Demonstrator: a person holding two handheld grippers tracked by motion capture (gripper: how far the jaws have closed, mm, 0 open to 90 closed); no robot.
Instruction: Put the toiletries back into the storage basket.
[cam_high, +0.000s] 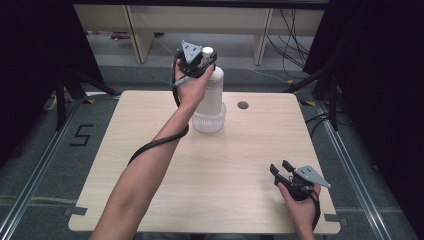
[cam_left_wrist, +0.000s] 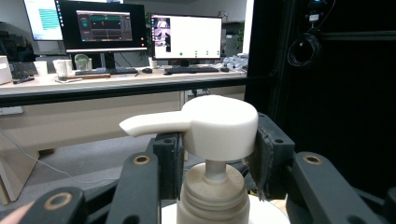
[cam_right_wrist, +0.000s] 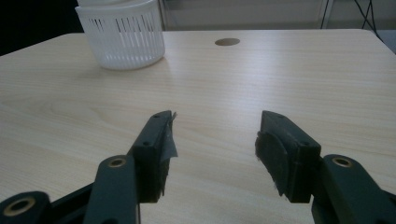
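Note:
A tall white pump bottle (cam_high: 210, 92) stands upright in a small white slotted basket (cam_high: 209, 123) at the back middle of the table. My left gripper (cam_high: 202, 60) is up at the bottle's top. In the left gripper view its jaws close on both sides of the white pump head (cam_left_wrist: 219, 123), with the spout pointing left and the neck (cam_left_wrist: 214, 189) below. My right gripper (cam_high: 281, 168) rests low over the table's front right, far from the bottle. In its own view the right gripper (cam_right_wrist: 215, 135) is open with bare wood between the pads, and the basket (cam_right_wrist: 123, 39) stands far off at upper left.
The light wooden table (cam_high: 150, 150) has a round cable hole (cam_high: 243, 105) just right of the basket. A black cable trails from the left gripper along the forearm. Desks with monitors (cam_left_wrist: 105, 25) stand beyond the table, and dark curtains hang at both sides.

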